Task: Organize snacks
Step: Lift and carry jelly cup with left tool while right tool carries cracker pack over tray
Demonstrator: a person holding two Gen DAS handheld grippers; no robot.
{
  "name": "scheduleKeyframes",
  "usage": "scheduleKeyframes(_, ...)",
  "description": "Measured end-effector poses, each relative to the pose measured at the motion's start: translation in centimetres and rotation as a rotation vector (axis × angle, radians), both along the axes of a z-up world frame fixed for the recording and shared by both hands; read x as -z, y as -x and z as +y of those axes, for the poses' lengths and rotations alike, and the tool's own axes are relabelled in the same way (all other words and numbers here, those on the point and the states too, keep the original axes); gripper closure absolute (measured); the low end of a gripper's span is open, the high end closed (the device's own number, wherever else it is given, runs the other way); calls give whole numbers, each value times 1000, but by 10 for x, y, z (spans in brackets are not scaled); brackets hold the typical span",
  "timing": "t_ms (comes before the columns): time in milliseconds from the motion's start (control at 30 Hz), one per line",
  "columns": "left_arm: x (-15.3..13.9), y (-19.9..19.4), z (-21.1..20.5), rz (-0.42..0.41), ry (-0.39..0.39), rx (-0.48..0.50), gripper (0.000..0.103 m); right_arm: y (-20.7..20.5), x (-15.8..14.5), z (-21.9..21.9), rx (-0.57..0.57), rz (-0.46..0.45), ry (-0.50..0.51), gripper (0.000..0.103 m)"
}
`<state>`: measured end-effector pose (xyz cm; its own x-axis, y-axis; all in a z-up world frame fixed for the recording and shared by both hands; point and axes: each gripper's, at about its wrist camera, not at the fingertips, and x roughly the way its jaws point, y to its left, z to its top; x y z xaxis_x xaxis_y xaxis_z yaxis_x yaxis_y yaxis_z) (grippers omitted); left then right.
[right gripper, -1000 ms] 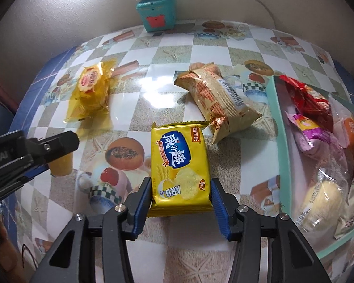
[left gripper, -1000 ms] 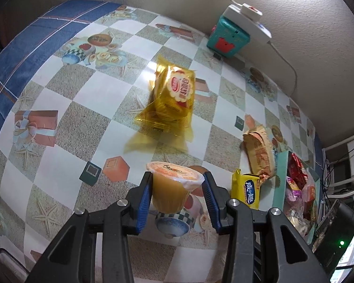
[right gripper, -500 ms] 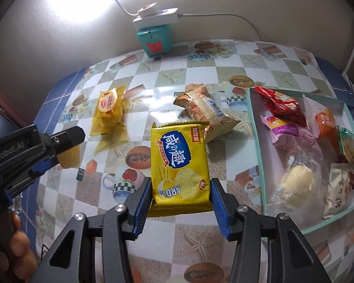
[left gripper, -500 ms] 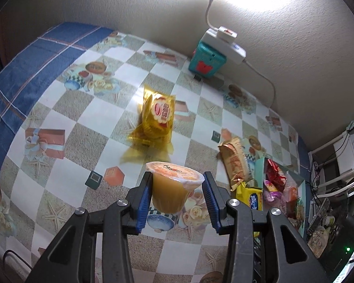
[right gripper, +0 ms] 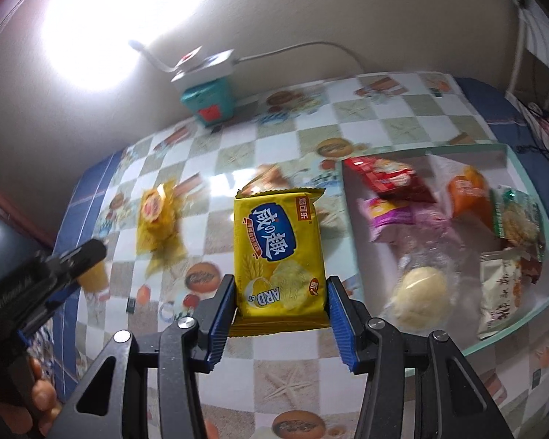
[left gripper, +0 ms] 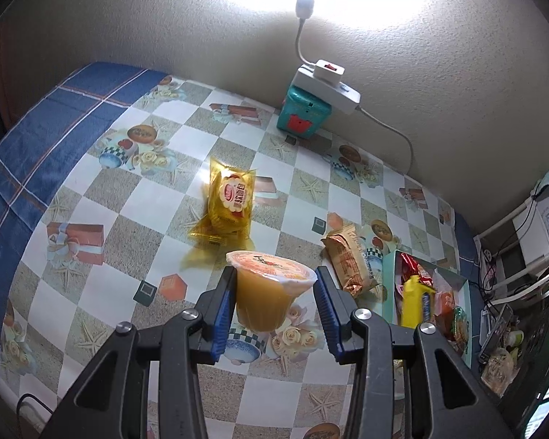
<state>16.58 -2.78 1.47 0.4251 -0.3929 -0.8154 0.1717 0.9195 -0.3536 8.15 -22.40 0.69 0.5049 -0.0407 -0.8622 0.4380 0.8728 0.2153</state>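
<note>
The left claw point(left gripper: 274, 292) grips a jelly cup point(left gripper: 269, 292) of orange-yellow jelly, its blue pads pressed on the cup's sides just under the sealed lid; the cup is upright and held clear above the desk point(left gripper: 102, 190). The right claw point(right gripper: 280, 300) grips a yellow cracker pack point(right gripper: 280, 252) by its near end, pads on both long edges, the pack lying flat and pointing away, also off the desk. In the left view the same pack shows as a yellow shape point(left gripper: 415, 301) over the tray point(left gripper: 388, 285) at the right. The tray point(right gripper: 530, 300) is a pale teal box on the right of the desk and holds a red packet point(right gripper: 388, 179), a pink-purple packet point(right gripper: 395, 219), an orange packet point(right gripper: 470, 197), a green-edged cracker packet point(right gripper: 518, 219), a clear-wrapped round bun point(right gripper: 421, 296) and a white packet point(right gripper: 499, 292). On the desk to the left lies a yellow cake packet point(left gripper: 230, 205), and between it and the tray a brown biscuit packet point(left gripper: 347, 263), its near end just beside the tray's left wall. At the far edge by the wall a teal box point(left gripper: 303, 115) carries a white power strip point(left gripper: 327, 84) with a small lamp point(left gripper: 303, 3) on a bent neck. In the right view, fingers point(right gripper: 44, 398) show at the near left under the left claw.
</note>
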Motion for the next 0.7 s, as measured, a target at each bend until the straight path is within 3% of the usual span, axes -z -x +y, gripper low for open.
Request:
scheduleKeyframes(167,-6,5,-11,-21,-25,25,59,11,-5,-35,78,-26,-46,51)
scheduleKeyframes(700,-16,30,-73,-72,-92,152,59,69,-19,-142,382,-74,-36,51)
